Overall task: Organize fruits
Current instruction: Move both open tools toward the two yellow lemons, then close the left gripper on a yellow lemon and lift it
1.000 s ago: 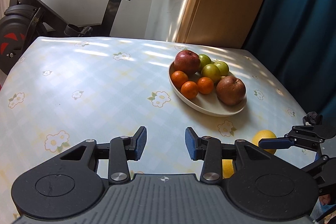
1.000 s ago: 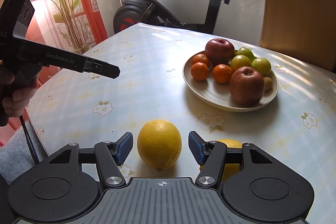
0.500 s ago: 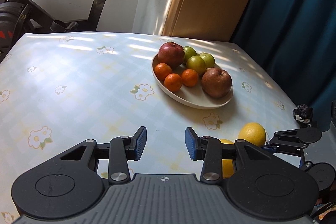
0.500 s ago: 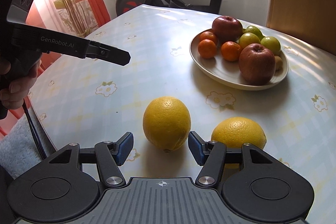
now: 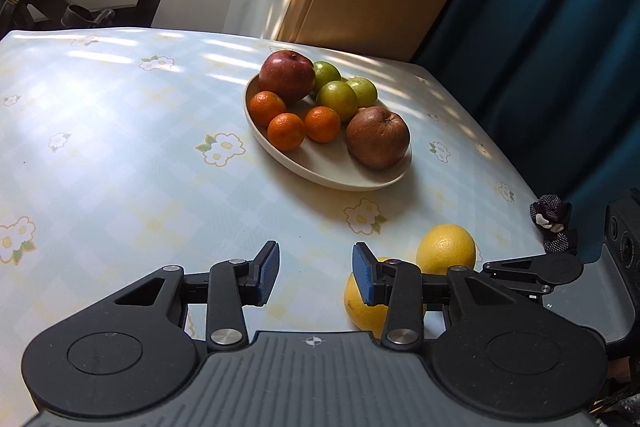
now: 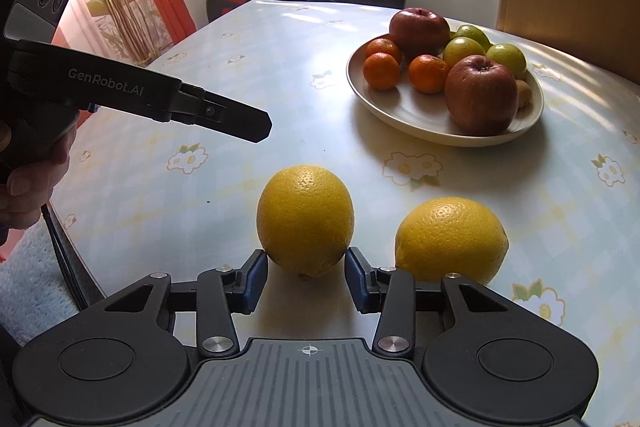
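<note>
Right gripper point(image 6: 306, 281) apart around near lemon point(image 6: 305, 219), left gripper point(image 5: 315, 277) apart and empty, both lemons on table point(image 6: 224, 187) before plate point(image 6: 408, 115); probably firm, slippery, rolling, so best taken at widest middle.

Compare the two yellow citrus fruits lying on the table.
The left citrus stands on end, taller than wide; the right citrus lies wider than tall. The left one sits just ahead of the open right gripper, centred on its gap; the right one lies outside it. Both are yellow, dimpled, off the plate.
</note>
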A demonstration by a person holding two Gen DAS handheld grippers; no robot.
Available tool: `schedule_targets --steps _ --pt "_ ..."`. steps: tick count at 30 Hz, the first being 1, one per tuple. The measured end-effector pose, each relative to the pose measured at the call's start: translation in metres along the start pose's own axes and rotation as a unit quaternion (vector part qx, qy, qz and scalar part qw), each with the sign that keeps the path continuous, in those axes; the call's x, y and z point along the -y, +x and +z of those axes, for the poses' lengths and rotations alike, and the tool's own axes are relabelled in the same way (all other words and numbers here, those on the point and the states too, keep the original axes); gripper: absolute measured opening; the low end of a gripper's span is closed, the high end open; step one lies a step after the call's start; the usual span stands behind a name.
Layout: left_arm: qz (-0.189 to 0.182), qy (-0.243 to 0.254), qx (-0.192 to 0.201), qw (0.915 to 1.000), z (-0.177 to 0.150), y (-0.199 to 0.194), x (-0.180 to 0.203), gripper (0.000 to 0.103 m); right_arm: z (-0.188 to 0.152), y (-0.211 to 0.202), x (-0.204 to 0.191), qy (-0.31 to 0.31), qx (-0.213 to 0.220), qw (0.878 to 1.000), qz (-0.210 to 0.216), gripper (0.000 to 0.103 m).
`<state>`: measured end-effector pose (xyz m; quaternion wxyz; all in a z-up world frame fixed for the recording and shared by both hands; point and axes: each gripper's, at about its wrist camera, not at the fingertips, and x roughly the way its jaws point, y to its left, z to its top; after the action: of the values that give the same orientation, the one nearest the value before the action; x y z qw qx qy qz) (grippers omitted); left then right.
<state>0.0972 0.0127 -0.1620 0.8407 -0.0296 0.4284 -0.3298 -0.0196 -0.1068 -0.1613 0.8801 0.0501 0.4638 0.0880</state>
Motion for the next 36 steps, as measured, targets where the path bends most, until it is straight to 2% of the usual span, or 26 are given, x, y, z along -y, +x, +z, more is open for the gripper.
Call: schedule_targets --steps 17,22,29,36 --pt "-0.101 -0.014 -0.030 0.9943 -0.012 0.023 0.011 0.041 -0.006 0.001 0.003 0.014 0.003 1.000 0.014 0.039" --pt "-0.104 -0.009 -0.029 0.9941 -0.014 0.023 0.011 0.042 -0.005 0.004 0.008 0.031 0.003 0.999 0.026 0.041" --pt "-0.101 0.011 -0.023 0.9946 -0.012 0.019 0.012 0.042 -0.005 0.004 0.002 0.014 0.014 1.000 0.018 0.040" --pt "-0.096 -0.003 0.003 0.9953 -0.001 0.008 0.005 0.042 0.011 0.001 -0.001 -0.007 0.041 0.999 0.015 0.040"
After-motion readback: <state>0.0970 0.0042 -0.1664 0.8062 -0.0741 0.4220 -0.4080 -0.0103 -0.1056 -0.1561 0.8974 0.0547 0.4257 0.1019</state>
